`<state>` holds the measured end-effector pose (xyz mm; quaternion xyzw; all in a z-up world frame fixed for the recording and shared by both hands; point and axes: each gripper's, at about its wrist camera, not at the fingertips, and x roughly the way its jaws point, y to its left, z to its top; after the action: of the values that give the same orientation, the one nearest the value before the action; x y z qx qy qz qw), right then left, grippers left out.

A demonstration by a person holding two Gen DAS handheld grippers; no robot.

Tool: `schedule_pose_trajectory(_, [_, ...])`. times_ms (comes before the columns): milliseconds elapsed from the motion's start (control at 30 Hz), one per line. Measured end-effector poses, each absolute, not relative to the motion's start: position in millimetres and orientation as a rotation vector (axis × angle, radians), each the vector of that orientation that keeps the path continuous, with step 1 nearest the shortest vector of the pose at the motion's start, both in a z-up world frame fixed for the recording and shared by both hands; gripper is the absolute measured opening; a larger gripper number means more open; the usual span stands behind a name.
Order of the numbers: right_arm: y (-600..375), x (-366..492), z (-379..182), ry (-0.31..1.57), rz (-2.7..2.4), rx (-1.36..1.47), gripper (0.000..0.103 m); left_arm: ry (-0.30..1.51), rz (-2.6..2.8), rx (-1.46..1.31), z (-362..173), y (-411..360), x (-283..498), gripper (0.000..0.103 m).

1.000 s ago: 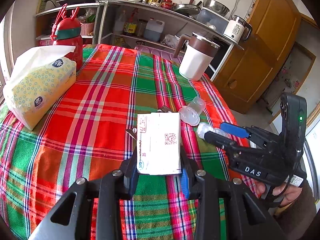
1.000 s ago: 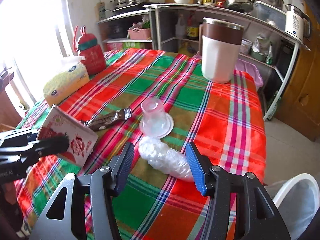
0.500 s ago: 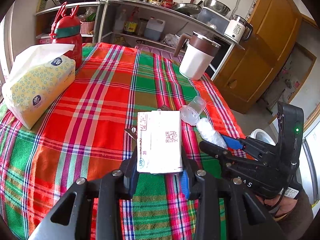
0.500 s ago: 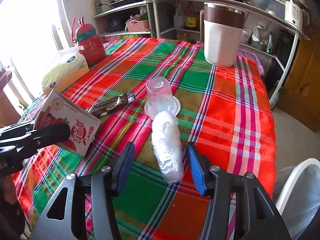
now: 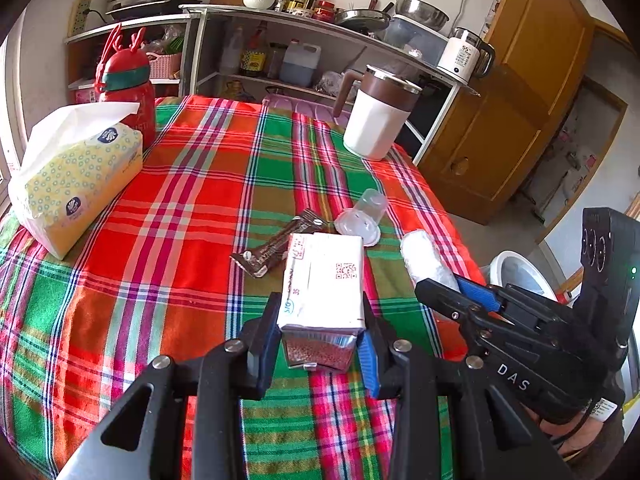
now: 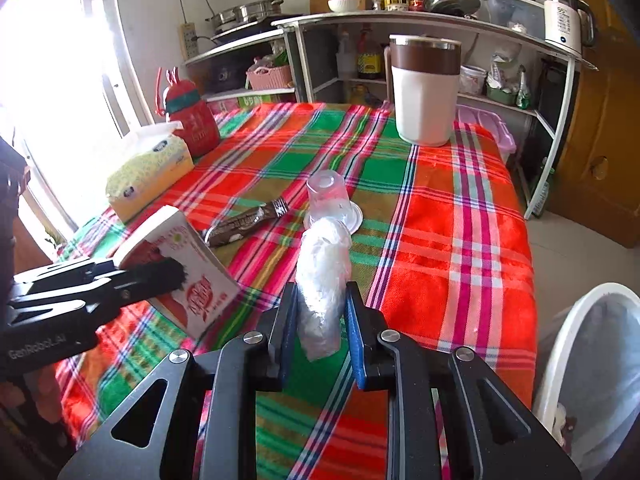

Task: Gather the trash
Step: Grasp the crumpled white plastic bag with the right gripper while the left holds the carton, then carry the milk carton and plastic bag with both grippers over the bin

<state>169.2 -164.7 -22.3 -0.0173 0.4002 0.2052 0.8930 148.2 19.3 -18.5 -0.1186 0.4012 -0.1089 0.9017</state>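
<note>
Right now my left gripper point(image 5: 320, 336) clamps the "SIG"-marked carton point(image 5: 324, 280) above the tablecloth point(image 5: 192, 208); my right gripper point(image 6: 320, 332) squeezes the plastic wad point(image 6: 324, 276) near the table's right edge, beside the bin point(image 6: 592, 344).

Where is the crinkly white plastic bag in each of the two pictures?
Left wrist view: the white plastic bag is right of centre, at the tip of the right gripper.
Right wrist view: the bag is low in the middle, between the jaws.
Shared landmark: the upside-down clear cup, just beyond it.
</note>
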Motion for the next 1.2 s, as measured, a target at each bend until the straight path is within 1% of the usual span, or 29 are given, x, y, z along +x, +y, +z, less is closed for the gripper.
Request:
schedule_pose_trajectory(600, [-206.6,129.1,0.6,0.752,0.374,0.081,0.024,0.776,-0.273,-0.184,7.3,-20.1,125.6,0.036])
schedule_pose_trajectory(1200, [-295.9,91.2,15.6,0.703,0.214,0.149,0.024,0.753,-0.427,-0.069,26.5,-121.7,114.1,0.036])
